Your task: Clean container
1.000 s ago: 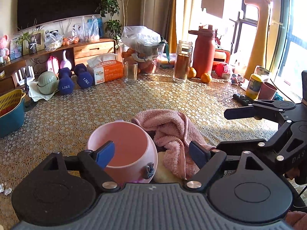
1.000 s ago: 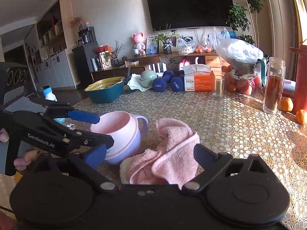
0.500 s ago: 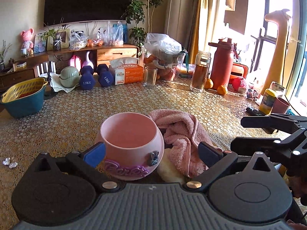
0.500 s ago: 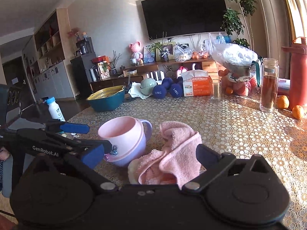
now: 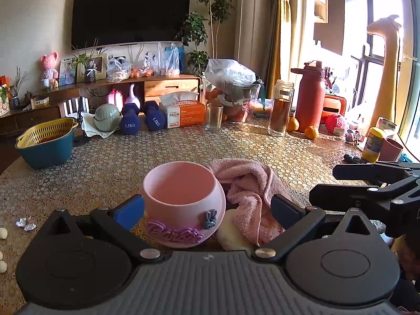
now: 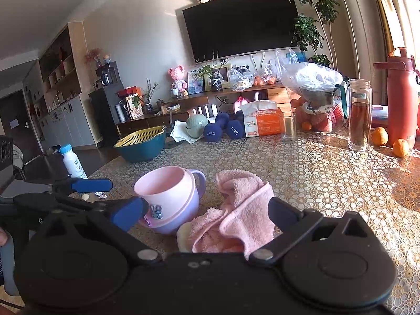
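Observation:
A pink cup (image 5: 183,202) with raised lettering and a lilac handle stands upright on the patterned table (image 5: 105,173). It shows in the right wrist view too, as the cup (image 6: 168,197). A crumpled pink towel (image 5: 249,191) lies against its right side, over a pale yellow sponge (image 5: 231,236). My left gripper (image 5: 207,211) is open, with the cup and part of the towel between its fingers. My right gripper (image 6: 206,212) is open around the towel (image 6: 241,210) and reaches in from the right as gripper (image 5: 323,182).
Along the table's far edge stand a blue basin with a yellow strainer (image 5: 44,144), dumbbells (image 5: 139,122), a tissue box (image 5: 183,114), a glass (image 5: 214,116), a tea bottle (image 5: 279,110) and a red flask (image 5: 311,97). Foil scraps (image 5: 25,223) lie at the left.
My left gripper has drawn back from the cup's rim and levelled out, so the cup now sits farther ahead. The right gripper has also pulled back a little. Cup and towel have stayed put.

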Tool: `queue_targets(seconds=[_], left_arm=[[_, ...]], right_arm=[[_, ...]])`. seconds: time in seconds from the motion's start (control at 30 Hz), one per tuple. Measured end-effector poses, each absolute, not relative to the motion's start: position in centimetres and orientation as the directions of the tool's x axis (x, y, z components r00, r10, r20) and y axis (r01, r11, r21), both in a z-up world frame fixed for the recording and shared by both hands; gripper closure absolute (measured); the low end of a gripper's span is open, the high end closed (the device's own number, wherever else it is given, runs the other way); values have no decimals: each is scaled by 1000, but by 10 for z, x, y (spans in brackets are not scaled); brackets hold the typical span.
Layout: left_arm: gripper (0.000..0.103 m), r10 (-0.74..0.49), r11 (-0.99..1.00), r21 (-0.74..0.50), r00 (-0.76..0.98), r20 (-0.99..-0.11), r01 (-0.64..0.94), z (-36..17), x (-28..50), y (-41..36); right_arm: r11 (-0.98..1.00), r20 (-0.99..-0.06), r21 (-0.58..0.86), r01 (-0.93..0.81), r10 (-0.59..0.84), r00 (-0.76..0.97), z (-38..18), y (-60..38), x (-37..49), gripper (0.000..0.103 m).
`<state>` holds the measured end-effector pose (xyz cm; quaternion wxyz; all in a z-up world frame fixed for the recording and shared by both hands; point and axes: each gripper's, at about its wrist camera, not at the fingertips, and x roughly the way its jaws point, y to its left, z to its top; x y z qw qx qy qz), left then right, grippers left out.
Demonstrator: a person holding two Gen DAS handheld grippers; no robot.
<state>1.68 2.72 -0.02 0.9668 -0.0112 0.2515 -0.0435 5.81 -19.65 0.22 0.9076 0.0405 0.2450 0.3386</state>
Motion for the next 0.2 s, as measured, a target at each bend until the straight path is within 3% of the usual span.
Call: queue_targets(seconds=[0.2], left_arm=[[0,-110,993,-83,866,-488,80,0,17,29]], right_arm=[[776,-422,244,-582,625,657,0,-196,56,1]])
